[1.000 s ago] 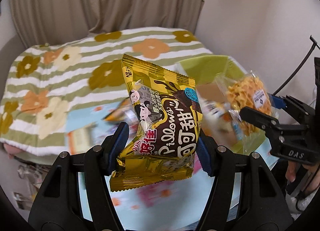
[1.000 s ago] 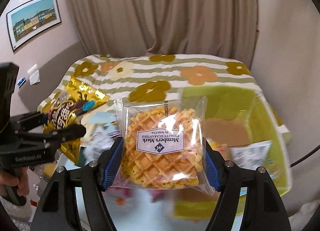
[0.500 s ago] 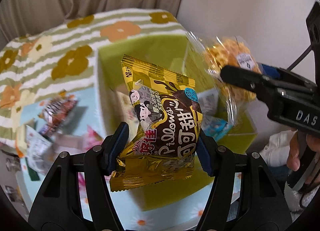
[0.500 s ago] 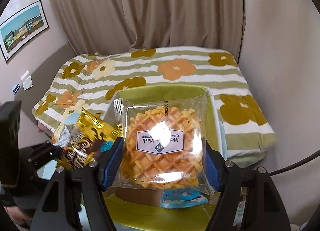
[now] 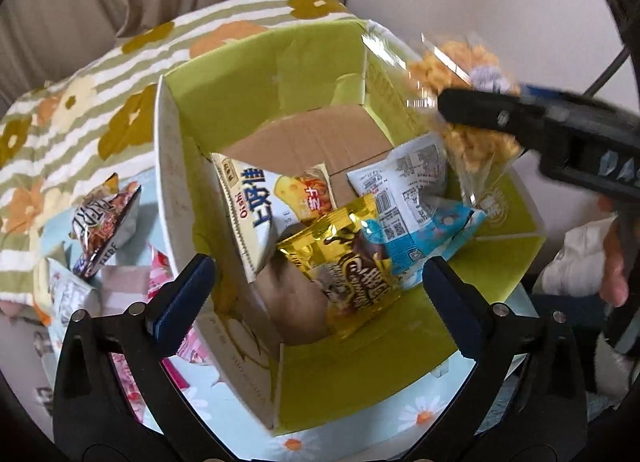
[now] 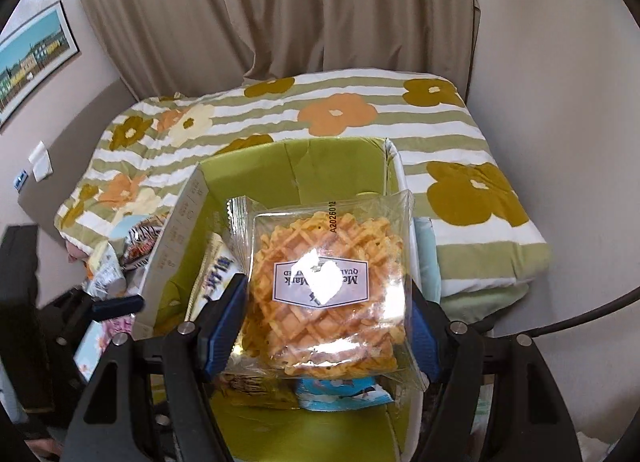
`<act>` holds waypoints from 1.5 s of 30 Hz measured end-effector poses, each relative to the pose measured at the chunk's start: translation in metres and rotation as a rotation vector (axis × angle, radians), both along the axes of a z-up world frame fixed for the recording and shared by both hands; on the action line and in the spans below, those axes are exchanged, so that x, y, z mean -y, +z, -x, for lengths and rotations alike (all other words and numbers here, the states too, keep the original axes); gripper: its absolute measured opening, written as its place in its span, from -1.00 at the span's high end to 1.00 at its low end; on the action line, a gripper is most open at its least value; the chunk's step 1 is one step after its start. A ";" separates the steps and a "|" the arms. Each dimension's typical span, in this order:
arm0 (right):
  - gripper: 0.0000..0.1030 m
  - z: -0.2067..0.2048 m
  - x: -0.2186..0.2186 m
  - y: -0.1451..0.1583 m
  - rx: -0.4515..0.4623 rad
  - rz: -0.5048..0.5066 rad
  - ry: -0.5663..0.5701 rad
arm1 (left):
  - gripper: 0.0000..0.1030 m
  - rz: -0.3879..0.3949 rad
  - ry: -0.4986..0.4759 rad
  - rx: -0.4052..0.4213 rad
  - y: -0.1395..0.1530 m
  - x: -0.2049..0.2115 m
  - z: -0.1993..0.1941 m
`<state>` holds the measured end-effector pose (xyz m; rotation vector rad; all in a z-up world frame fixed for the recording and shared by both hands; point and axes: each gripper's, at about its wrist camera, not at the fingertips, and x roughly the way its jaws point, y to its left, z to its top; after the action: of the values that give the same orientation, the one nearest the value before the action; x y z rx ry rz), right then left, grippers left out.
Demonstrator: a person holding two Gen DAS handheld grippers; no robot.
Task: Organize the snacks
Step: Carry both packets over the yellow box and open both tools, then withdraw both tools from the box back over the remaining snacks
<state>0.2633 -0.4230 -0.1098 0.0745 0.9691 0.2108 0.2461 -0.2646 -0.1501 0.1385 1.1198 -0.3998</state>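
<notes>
My left gripper [image 5: 316,294] is open and empty above the green cardboard box [image 5: 256,94]. The yellow Pillows snack pack [image 5: 348,262] lies inside the box, beside a white Oishi chip bag [image 5: 256,206] and a white-and-blue pack [image 5: 420,198]. My right gripper [image 6: 324,326] is shut on a clear waffle pack [image 6: 328,294] and holds it over the box [image 6: 280,166]. The waffle pack also shows in the left wrist view [image 5: 460,102], at the box's right rim.
Several loose snack packs [image 5: 104,230] lie on the light blue cloth left of the box. A flowered striped blanket [image 6: 340,114] covers the bed behind. A wall stands at the right, curtains at the back.
My left gripper has opened and the yellow Pillows pack has dropped into the box. My right gripper has carried the waffle pack further over the box.
</notes>
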 end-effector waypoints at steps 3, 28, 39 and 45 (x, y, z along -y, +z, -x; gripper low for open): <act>-0.34 -0.004 -0.004 -0.007 -0.021 -0.007 0.000 | -0.99 0.018 0.006 0.001 0.003 -0.010 0.000; -0.94 -0.009 -0.018 -0.010 0.003 0.026 -0.019 | -0.99 0.004 0.030 0.090 0.026 -0.031 0.004; -0.94 0.009 -0.018 0.008 0.036 0.006 0.014 | -0.99 0.019 0.115 0.131 0.039 -0.045 0.031; -0.94 0.024 -0.027 0.027 0.087 0.000 0.073 | -0.99 -0.010 0.229 0.172 0.049 -0.070 0.060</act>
<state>0.2397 -0.3956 -0.0831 0.0300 0.8859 0.2793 0.1865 -0.1943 -0.1012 0.0515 0.9555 -0.1738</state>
